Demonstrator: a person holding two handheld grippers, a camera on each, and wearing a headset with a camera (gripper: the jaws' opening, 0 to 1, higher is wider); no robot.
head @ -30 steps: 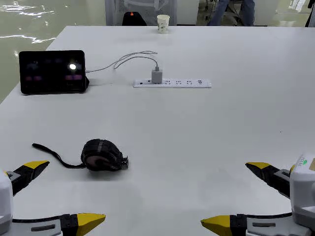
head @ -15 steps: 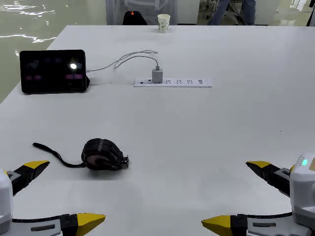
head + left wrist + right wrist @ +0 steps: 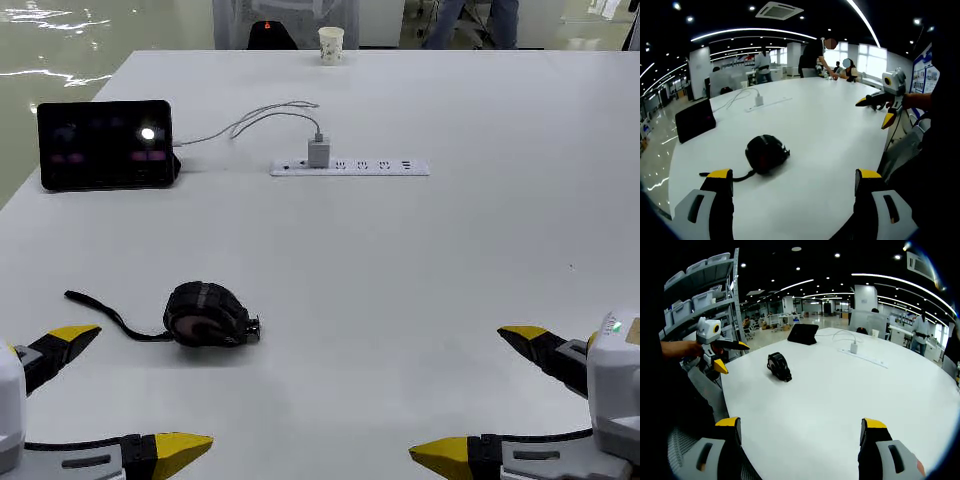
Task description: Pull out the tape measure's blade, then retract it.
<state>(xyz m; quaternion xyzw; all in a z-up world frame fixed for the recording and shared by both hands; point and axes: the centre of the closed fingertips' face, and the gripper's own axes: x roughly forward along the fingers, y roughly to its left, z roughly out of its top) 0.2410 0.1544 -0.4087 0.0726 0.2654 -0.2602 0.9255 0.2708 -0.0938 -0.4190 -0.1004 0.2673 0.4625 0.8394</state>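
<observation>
Hovering left gripper [image 3: 140,390]: jaws spread wide and holding nothing, at the near left edge of the white table [image 3: 420,260].
Right gripper [image 3: 470,395]: likewise gaping and empty at the near right, well apart from the left one.
Tape measure [image 3: 207,315]: a dark round case lying on the table just beyond the left gripper, touched by neither; the end hook [image 3: 256,326] sits at its right end.
Strap [image 3: 105,312]: trailing left from the case, flat on the table.
Far side: a dark tablet [image 3: 105,145] propped at far left, a white power strip [image 3: 350,168] with a charger [image 3: 318,152] plugged in, a cable [image 3: 250,122] running between them, a paper cup [image 3: 331,46] at the far edge.
</observation>
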